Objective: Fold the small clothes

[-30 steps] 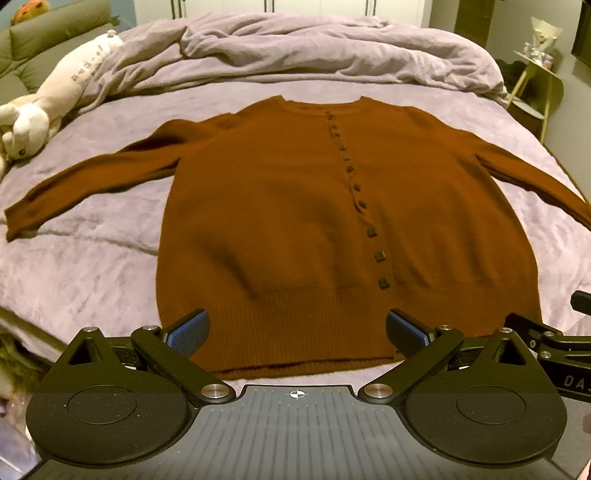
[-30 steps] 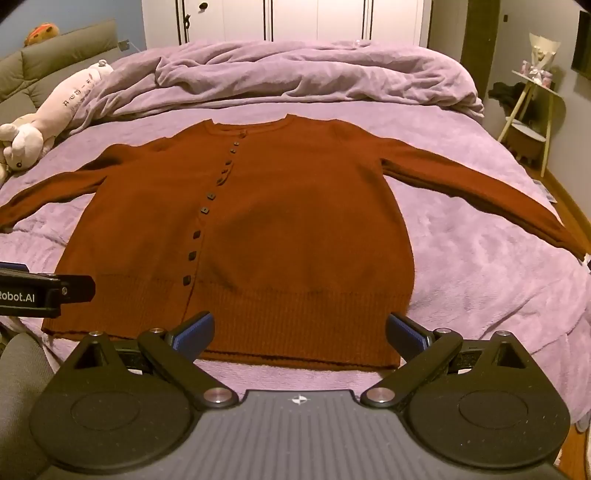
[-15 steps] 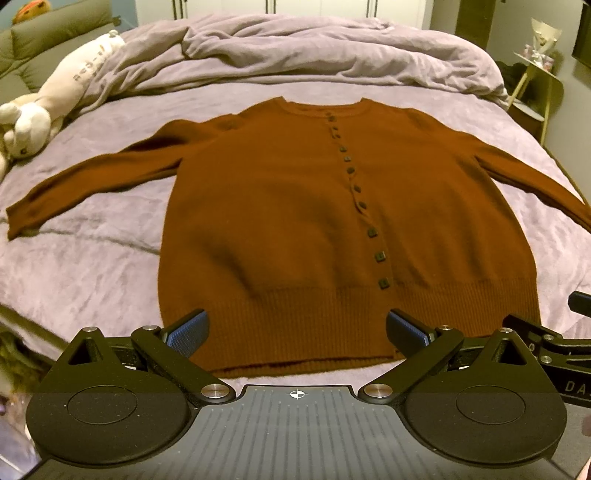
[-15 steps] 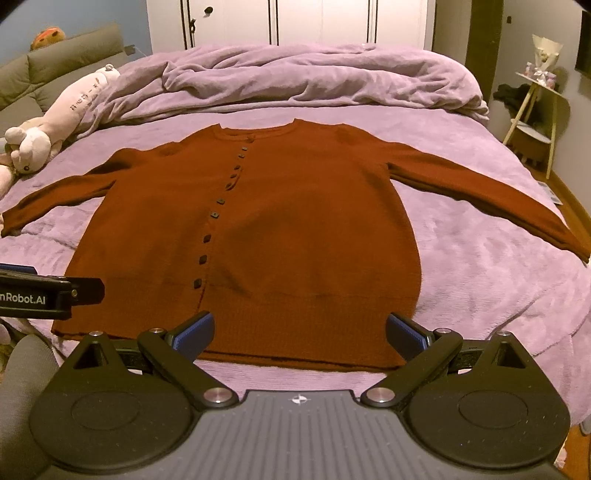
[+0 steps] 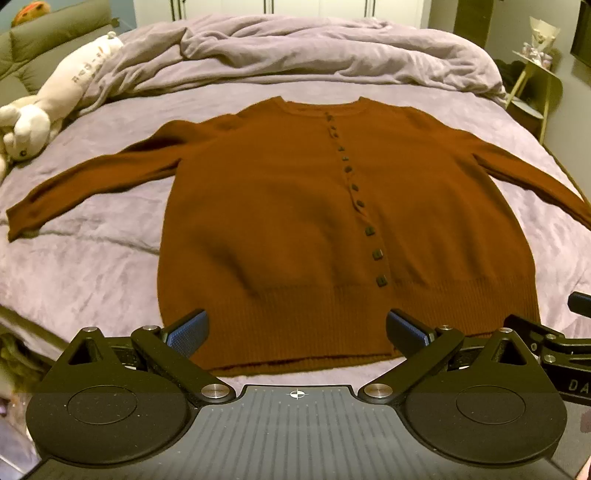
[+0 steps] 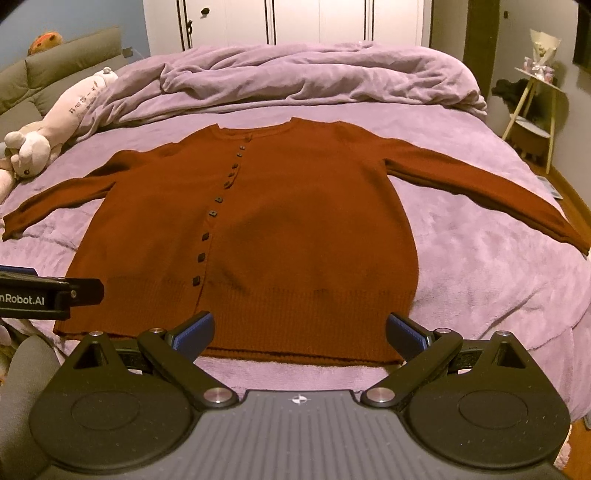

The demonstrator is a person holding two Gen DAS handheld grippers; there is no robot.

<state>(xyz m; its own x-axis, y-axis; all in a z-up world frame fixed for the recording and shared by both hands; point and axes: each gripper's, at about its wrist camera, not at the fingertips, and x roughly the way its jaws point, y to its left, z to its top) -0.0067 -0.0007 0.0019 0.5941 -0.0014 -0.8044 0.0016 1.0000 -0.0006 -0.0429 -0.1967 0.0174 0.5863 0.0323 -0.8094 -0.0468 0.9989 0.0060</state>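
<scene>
A rust-brown buttoned cardigan (image 5: 295, 221) lies flat, front up, on the purple bed, both sleeves spread out sideways; it also shows in the right wrist view (image 6: 295, 229). My left gripper (image 5: 297, 332) is open and empty, hovering just above the hem near its left half. My right gripper (image 6: 299, 332) is open and empty above the hem's right half. The left sleeve (image 5: 92, 184) reaches the bed's left side and the right sleeve (image 6: 480, 192) runs towards the right edge. Part of the left gripper's body (image 6: 44, 295) shows at the left of the right wrist view.
A rumpled purple duvet (image 5: 314, 51) is piled at the head of the bed. A white plush toy (image 5: 48, 107) lies at the far left by a green sofa (image 6: 55, 74). A small side table (image 6: 535, 107) stands right of the bed. White wardrobe doors (image 6: 295, 22) are behind.
Both grippers have pulled back and risen slightly, so the cardigan sits a little lower and farther in view. The cardigan has not moved.
</scene>
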